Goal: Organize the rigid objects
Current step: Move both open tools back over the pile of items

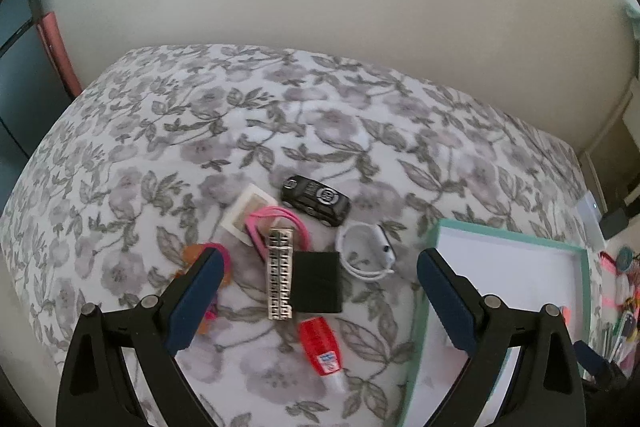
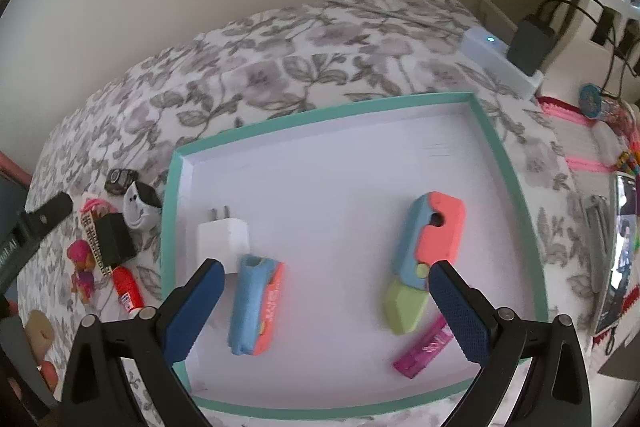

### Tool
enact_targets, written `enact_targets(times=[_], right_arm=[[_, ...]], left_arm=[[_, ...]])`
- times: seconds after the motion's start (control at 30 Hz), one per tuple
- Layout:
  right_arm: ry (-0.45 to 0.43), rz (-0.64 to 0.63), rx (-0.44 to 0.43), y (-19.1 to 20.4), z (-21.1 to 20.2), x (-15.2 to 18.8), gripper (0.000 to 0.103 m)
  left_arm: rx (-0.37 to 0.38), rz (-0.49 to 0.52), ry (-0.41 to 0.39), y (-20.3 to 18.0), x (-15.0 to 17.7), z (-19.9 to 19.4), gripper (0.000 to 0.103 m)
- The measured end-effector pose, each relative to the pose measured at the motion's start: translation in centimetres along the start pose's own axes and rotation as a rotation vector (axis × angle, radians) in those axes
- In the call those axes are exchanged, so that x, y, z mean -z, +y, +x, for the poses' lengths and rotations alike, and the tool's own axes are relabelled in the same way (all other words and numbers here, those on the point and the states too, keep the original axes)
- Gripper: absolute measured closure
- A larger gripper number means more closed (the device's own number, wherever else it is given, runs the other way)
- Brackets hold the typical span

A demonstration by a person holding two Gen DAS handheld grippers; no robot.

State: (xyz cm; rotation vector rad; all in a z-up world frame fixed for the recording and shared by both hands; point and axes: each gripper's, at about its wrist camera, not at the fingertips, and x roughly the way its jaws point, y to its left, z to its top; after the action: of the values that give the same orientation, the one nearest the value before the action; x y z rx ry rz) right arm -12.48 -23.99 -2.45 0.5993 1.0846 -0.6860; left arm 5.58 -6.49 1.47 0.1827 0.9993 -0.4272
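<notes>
Left hand-held gripper (image 1: 318, 291) spread wide, holding nothing, above a cluster on the floral bed (image 1: 240, 115): black block (image 1: 318, 281) touching a studded strip (image 1: 280, 275), red tube (image 1: 322, 353) nearest, coiled white cable (image 1: 366, 251), toy car (image 1: 316, 201) and white frame (image 1: 248, 211) beyond. Right hand-held gripper (image 2: 324, 301) likewise wide and empty over the teal-rimmed tray (image 2: 508, 163). Tray holds a white charger (image 2: 222, 241), blue-and-coral case (image 2: 256, 307), a multicoloured toy (image 2: 428, 251) and a pink stick (image 2: 422, 349) at its near right.
</notes>
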Motion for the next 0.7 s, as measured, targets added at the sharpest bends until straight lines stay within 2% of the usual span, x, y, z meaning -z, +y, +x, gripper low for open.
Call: enact_targets(times=[0.17,0.4,0.7], right_arm=[[0.001,-0.029,-0.018,1.5,0.2,0.0,0.0],[-0.096,-0.046,-0.115,4.6,-1.1,-0.6,0.0],[-0.12,-0.227,-0.164,12.1,-1.5,0.3,0.0]], left_arm=[[0.001,-0.004,-0.005,1.7,-0.4,0.0,0.006],[-0.049,-0.032,-0.059,5.1,-1.4,-0.9,0.006],[-0.084,-0.138,0.019,11.2,-1.9,-0.2,0.006]])
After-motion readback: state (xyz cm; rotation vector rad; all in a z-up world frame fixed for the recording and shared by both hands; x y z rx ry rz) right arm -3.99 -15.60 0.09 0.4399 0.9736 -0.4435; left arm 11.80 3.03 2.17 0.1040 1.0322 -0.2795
